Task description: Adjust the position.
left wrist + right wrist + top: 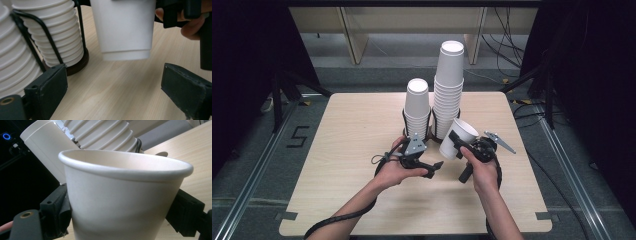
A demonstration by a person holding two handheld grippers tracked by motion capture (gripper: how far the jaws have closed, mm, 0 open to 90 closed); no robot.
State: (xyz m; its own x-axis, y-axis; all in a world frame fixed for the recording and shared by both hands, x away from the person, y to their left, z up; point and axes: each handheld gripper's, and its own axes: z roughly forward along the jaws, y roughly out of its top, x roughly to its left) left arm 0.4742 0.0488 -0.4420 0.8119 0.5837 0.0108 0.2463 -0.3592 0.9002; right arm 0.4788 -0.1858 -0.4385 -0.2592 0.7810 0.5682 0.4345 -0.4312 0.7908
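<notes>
Two stacks of white paper cups stand in black wire holders at the table's back middle, the shorter stack [417,107] to the left of the taller stack [449,85]. My right gripper [456,142] is shut on a single white cup [459,136], which tilts above the table just in front of the taller stack. In the right gripper view this cup [122,195] sits between the jaws, rim up. My left gripper [433,168] is open, low over the table, pointing at the held cup [126,27]. Its fingers [47,87] are wide apart, with the cup's base hanging beyond them.
The light wooden table [352,150] has bare room to the left, right and front. One holder's dark round base [80,63] sits close ahead of my left gripper. Black stands [282,90] and cables [507,50] are on the floor around the table.
</notes>
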